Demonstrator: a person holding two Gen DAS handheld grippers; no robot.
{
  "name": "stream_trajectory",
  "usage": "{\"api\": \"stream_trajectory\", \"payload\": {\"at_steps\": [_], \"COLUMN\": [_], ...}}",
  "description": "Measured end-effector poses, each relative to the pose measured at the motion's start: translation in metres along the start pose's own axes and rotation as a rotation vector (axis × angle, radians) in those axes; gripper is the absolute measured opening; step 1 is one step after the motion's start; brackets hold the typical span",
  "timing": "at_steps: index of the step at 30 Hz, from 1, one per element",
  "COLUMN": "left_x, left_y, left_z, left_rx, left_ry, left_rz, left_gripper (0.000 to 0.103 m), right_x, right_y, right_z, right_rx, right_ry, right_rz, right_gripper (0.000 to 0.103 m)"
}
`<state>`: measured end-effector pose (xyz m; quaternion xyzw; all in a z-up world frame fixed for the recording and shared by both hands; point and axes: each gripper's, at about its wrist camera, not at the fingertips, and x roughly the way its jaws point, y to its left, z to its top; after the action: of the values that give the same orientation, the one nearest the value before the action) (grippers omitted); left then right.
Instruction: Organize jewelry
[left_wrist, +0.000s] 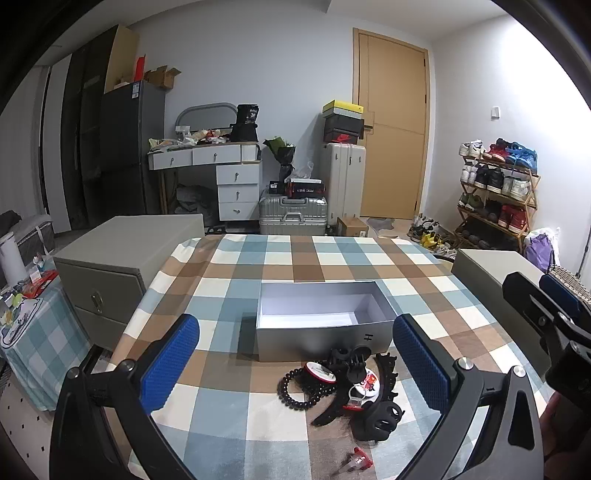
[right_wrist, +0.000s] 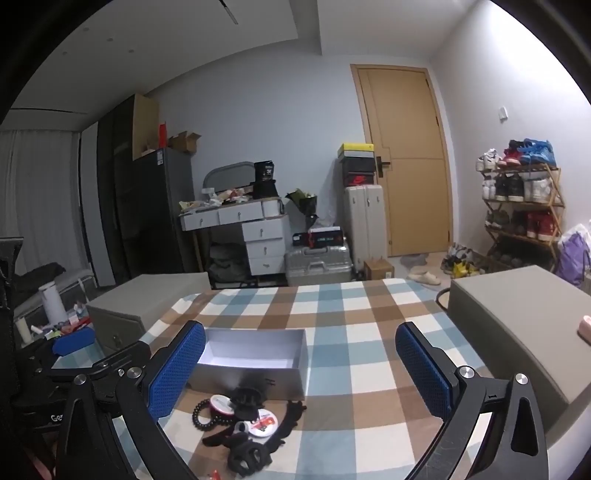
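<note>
An open grey box (left_wrist: 325, 338) with a white inside stands on the checked tablecloth (left_wrist: 258, 280); it also shows in the right wrist view (right_wrist: 255, 369). In front of it lies a pile of accessories (left_wrist: 347, 384): a black bead bracelet (left_wrist: 291, 391), black hair claws (left_wrist: 380, 417), a black toothed headband (left_wrist: 388, 376) and round red-and-white badges (left_wrist: 321, 371). A small red clip (left_wrist: 356, 461) lies nearer. The pile (right_wrist: 243, 421) is at lower left in the right wrist view. My left gripper (left_wrist: 295, 363) is open above the pile. My right gripper (right_wrist: 301, 373) is open and empty.
Grey drawer cabinets stand on both sides of the table (left_wrist: 122, 266) (right_wrist: 517, 328). Behind are a white desk (left_wrist: 218, 166), suitcases (left_wrist: 291, 214), a wooden door (left_wrist: 391, 122) and a shoe rack (left_wrist: 498, 192). The right gripper shows at the right edge (left_wrist: 550, 314).
</note>
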<state>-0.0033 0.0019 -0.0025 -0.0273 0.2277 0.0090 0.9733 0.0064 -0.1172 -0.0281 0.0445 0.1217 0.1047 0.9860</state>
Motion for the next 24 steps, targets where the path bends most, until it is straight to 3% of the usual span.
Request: {"api": "stream_trajectory", "payload": {"at_steps": [24], "left_x": [0.0023], "left_y": [0.0075], "left_z": [-0.0036], "left_rx": [-0.021], "left_ry": [0.017], "left_rz": [-0.002], "left_gripper": [0.102], "right_x": [0.0000], "right_y": [0.0016], "right_z": [-0.0020], "right_rx": [-0.007], "right_ry": [-0.001], "right_rz": [0.000], "right_gripper": [0.103]}}
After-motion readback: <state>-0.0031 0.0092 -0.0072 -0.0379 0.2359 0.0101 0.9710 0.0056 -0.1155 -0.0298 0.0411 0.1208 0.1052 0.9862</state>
